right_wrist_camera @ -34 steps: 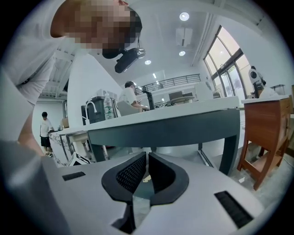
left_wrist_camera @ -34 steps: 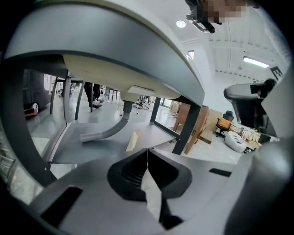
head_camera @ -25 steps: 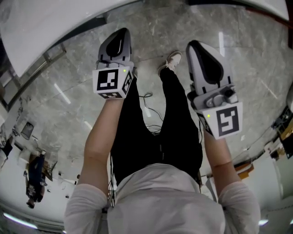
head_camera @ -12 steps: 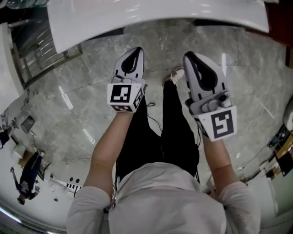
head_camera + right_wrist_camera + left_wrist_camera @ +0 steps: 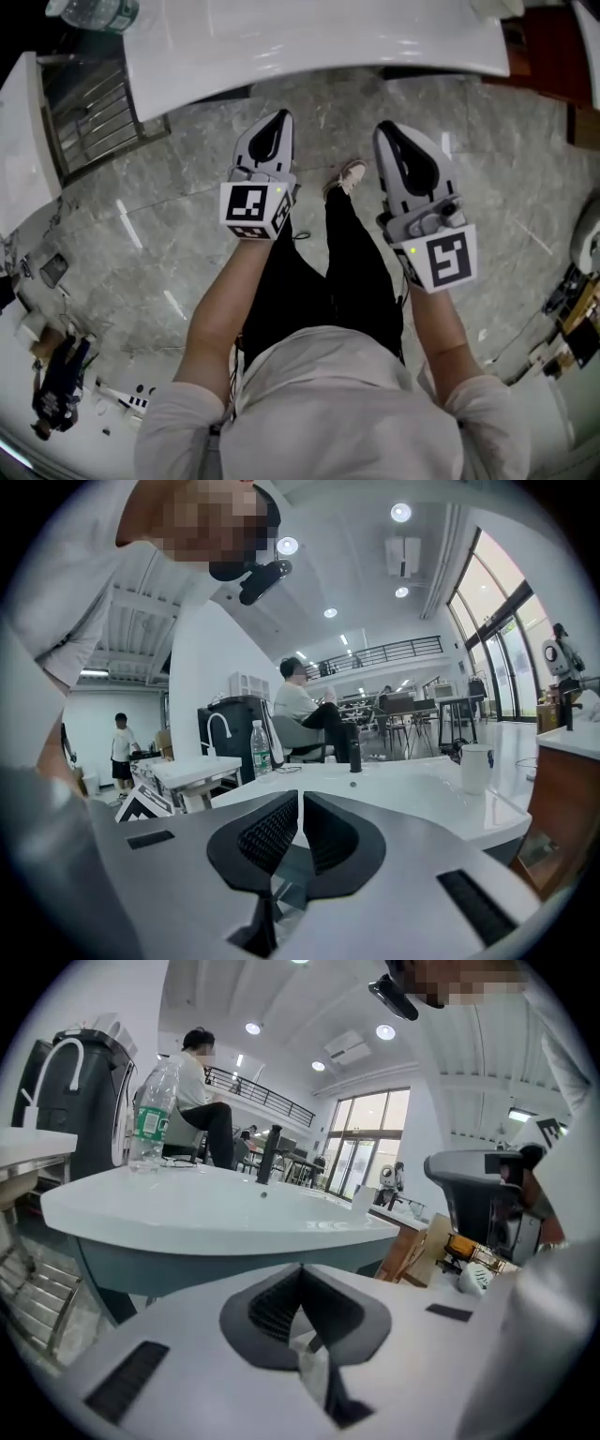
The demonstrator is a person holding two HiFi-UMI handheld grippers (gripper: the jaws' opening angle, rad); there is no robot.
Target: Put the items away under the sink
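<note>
In the head view both grippers hang side by side over the grey marble floor, in front of the white sink counter (image 5: 319, 37). My left gripper (image 5: 270, 120) is shut with nothing between its jaws, and its tips point at the counter's edge (image 5: 234, 1227). My right gripper (image 5: 389, 129) is also shut and empty. On the counter stand a clear water bottle (image 5: 150, 1115) with a green label, a black faucet (image 5: 270, 1152) and a white cup (image 5: 475, 766). The bottle (image 5: 261, 747) and the faucet (image 5: 354, 755) also show in the right gripper view.
A metal wire rack (image 5: 94, 117) sits low at the counter's left. A dark machine with a white hose (image 5: 70, 1082) stands behind the bottle. The person's legs and shoe (image 5: 352, 173) are below the grippers. A seated person (image 5: 305, 710) is beyond the counter.
Both grippers have risen together toward the counter's edge, staying shut. More of the white counter top and the bottle now show at the head view's top.
</note>
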